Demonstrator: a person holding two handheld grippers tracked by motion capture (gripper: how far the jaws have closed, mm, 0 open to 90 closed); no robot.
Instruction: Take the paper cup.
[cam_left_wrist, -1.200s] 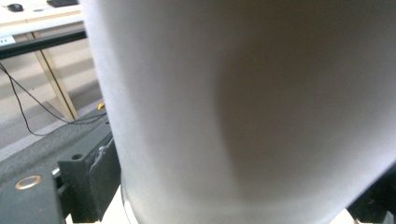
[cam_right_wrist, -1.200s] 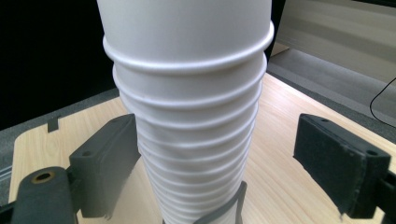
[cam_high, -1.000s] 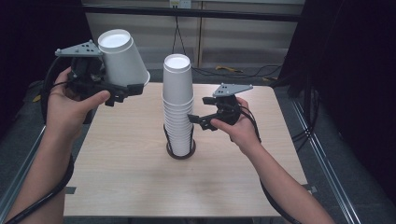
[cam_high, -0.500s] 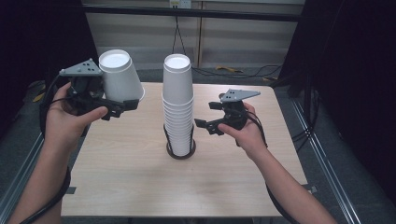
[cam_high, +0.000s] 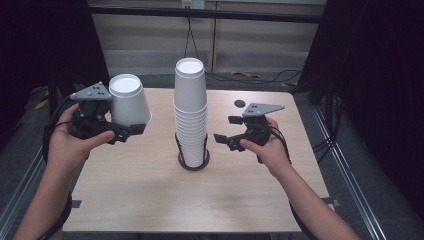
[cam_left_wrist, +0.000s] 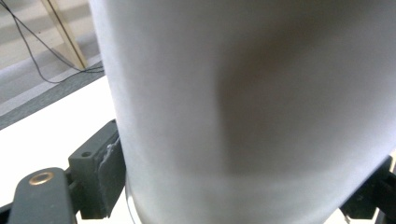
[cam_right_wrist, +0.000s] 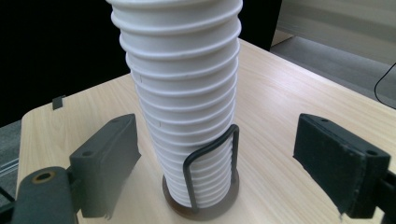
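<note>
A tall stack of upside-down white paper cups (cam_high: 190, 107) (cam_right_wrist: 184, 102) stands in a black wire holder (cam_high: 193, 159) (cam_right_wrist: 211, 164) at the middle of the wooden table (cam_high: 150, 190). My left gripper (cam_high: 131, 126) is shut on one upside-down white cup (cam_high: 128, 100) (cam_left_wrist: 247, 107), held above the table's left side; the cup's wall sits between the jaws in the left gripper view. To the right of the stack my right gripper (cam_high: 226, 131) (cam_right_wrist: 233, 172) stands open with nothing between its jaws, pointed at the stack's lower part.
A small dark round mark (cam_high: 240, 103) lies on the table behind the right gripper. Cables (cam_high: 250, 76) run over the floor beyond the table's far edge. Dark curtains stand at both sides.
The left gripper has brought its cup lower and a little rightward. My right gripper has backed away to the right from the stack.
</note>
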